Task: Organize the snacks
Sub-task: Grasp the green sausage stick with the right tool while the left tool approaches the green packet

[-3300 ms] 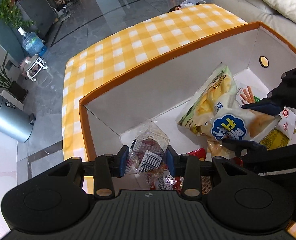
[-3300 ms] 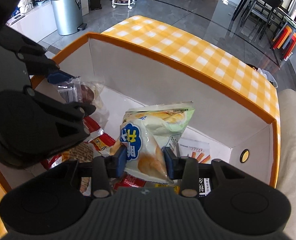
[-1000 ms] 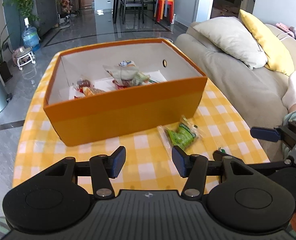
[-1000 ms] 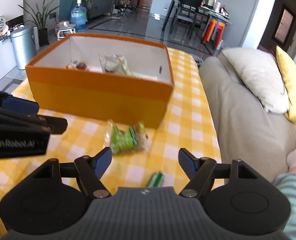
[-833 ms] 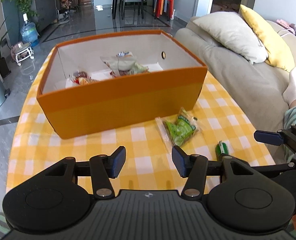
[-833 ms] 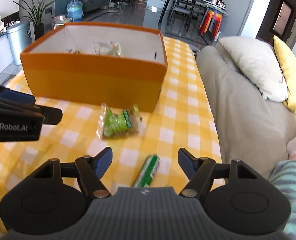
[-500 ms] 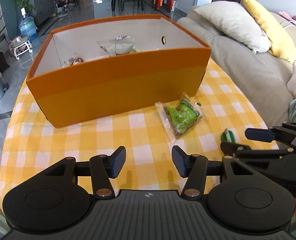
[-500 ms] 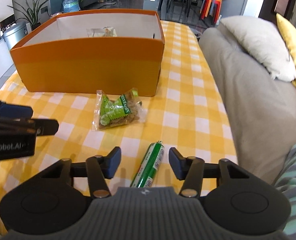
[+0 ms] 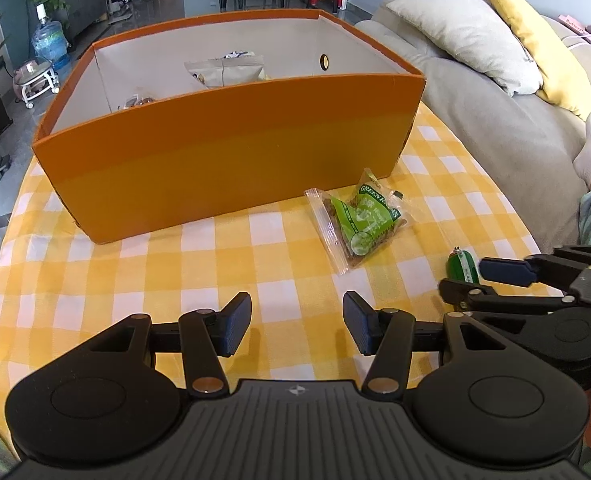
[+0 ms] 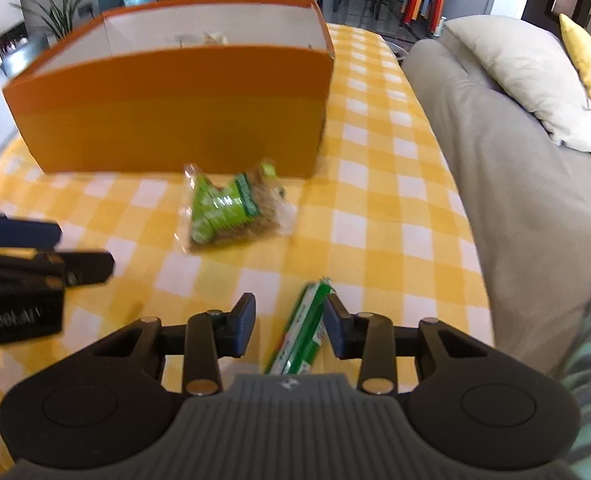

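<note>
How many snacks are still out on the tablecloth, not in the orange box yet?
2. The clear green packet lies just in front of the orange box. The green stick lies nearer, between the closing right gripper fingers. Any behind the box would be hidden.

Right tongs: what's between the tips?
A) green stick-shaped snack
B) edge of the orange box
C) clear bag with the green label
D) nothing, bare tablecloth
A: the green stick snack lies on the checked cloth between the tips of the right tongs, which are closing on it; the clear bag lies farther off, near the orange box.
</note>
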`<state>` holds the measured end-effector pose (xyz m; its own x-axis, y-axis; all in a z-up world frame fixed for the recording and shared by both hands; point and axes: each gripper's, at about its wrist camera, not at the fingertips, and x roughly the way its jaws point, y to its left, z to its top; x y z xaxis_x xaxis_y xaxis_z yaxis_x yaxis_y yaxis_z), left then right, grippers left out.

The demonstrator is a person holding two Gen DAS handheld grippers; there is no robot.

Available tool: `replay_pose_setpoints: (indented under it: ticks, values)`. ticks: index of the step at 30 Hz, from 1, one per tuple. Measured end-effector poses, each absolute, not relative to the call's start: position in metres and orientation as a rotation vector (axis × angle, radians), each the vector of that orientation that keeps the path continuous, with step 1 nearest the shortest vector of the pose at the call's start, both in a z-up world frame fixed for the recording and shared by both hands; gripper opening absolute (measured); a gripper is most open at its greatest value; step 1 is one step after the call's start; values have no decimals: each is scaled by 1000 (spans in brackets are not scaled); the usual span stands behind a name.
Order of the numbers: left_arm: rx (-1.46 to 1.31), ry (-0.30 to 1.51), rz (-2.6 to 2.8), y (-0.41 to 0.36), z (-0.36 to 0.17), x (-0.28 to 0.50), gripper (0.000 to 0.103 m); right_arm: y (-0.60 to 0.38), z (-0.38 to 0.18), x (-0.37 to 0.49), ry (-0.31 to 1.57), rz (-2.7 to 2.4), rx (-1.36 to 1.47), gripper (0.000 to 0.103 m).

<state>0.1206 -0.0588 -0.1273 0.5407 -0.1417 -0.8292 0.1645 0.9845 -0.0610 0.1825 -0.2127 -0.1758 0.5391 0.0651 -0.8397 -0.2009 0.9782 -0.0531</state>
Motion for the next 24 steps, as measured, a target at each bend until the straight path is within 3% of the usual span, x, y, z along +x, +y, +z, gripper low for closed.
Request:
replay_pose_setpoints:
  ticks: [9,10,12,24]
  values:
    - [30,997,-206,-65,-131,125,62,-228,-179,189,1066,82,-43,35]
    - [30,998,-205,-65,-132,125,62,-228,-180,189,1080,86,-29,34]
    - [30,1002,-206,-66,-133,127,62,-227,-184,189,1104,98,-9,21]
    - [114,904,-294,-82,-122,149,62,-227,-186,205,1060,94,-28,19]
